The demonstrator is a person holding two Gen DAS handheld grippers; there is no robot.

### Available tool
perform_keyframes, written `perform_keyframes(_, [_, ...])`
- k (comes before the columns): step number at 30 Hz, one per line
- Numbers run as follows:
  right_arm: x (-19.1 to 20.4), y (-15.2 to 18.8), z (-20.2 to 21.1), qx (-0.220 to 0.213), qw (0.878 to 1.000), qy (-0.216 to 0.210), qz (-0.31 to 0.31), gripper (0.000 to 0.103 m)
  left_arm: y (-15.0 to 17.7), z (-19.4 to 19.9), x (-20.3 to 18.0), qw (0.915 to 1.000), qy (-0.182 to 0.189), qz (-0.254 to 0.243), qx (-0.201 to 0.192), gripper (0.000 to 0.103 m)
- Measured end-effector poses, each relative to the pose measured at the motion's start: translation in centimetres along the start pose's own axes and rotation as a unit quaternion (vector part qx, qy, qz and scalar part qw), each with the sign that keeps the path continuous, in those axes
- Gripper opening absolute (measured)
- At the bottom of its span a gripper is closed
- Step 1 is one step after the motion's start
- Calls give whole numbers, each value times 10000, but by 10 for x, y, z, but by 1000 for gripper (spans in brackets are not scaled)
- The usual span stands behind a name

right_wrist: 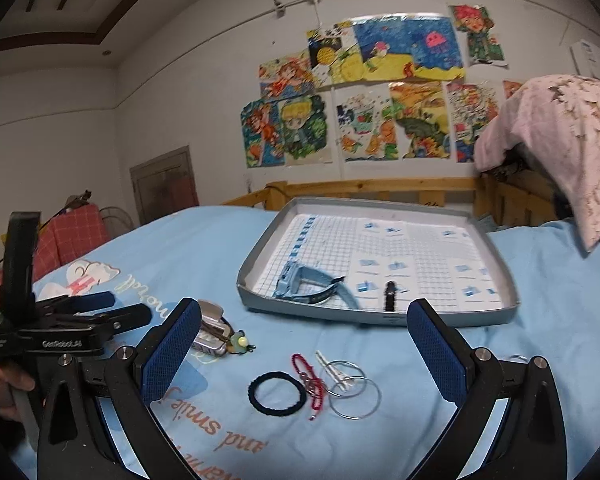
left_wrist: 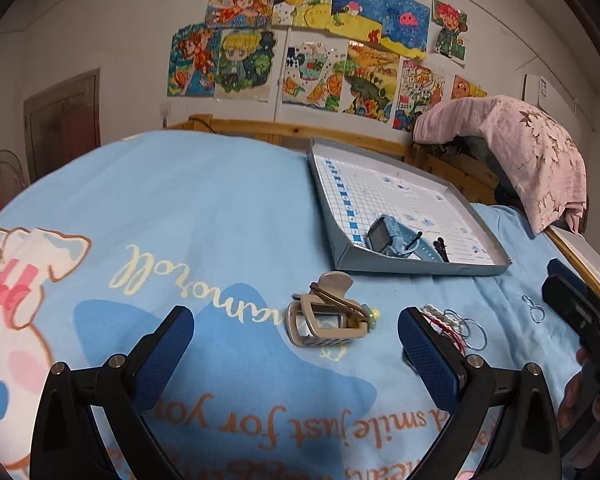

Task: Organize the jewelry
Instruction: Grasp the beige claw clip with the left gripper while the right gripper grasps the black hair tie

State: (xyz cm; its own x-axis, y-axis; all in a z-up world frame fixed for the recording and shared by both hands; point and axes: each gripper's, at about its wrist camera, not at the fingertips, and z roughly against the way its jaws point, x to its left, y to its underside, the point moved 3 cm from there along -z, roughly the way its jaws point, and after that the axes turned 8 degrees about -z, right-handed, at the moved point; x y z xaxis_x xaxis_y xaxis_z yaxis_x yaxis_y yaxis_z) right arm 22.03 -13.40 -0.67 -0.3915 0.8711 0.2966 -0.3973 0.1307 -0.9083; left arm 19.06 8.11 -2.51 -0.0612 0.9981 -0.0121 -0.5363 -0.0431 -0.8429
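Note:
A beige hair claw (left_wrist: 327, 320) with a brown hair tie and a small green charm lies on the blue bedspread, just beyond my open left gripper (left_wrist: 296, 340). Silver hoops (left_wrist: 470, 328) and a red cord lie by its right finger. In the right wrist view my open right gripper (right_wrist: 304, 344) hovers over a black hair tie (right_wrist: 275, 393), a red cord bracelet (right_wrist: 309, 380) and silver hoops (right_wrist: 354, 390). The grey tray (right_wrist: 380, 316) holds a blue watch (right_wrist: 308, 284) and a black clip (right_wrist: 390, 294). The left gripper (right_wrist: 112, 308) shows at the left, beside the hair claw (right_wrist: 210, 330).
A small silver ring pair (left_wrist: 534, 309) lies on the bedspread at the right. A wooden bed rail (right_wrist: 380, 190) runs behind the tray. A pink blanket (right_wrist: 560, 144) hangs over the rail at the right. A person's hand (right_wrist: 0, 388) holds the left gripper's handle.

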Motion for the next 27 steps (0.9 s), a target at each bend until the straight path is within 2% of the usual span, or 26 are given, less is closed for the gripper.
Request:
perform_keyframes(3, [3,8,-15,212,9997,-114,42,101,2,-11,0,9999,129,9,85,99])
perform_keyframes(5, [6,16,-26,428,9988,-224,93,100,4,-19,0,9996,211,-5,193,87])
perform_keyframes(9, [10,32,-40,776,9961,-354,212,79,8,-36,0,9984,397,31,400,72])
perform_keyframes(13, [14,49,-56,1242,9905,-498,324,67,13,-53,0,9964,584,136,602,56])
perform_keyframes(16, [18,59,-65,1496,9862,-560,424,61,15,-58,1,9959,629,217,621,52])
perform_keyframes(19, [19,62,-68,1576,9849,-572,436,60,17,-59,2,9958,664,238,578,50])
perform_keyframes(21, [20,64,-69,1624,9841,-566,442,59,18,-59,1,9955,717,246,563,42])
perform_keyframes(23, [22,67,-71,1706,9825,-578,472,51,18,-59,2,9953,749,277,550,32])
perform_keyframes(27, [27,73,-78,1911,9779,-583,618,41,19,-55,5,9948,811,373,495,20])
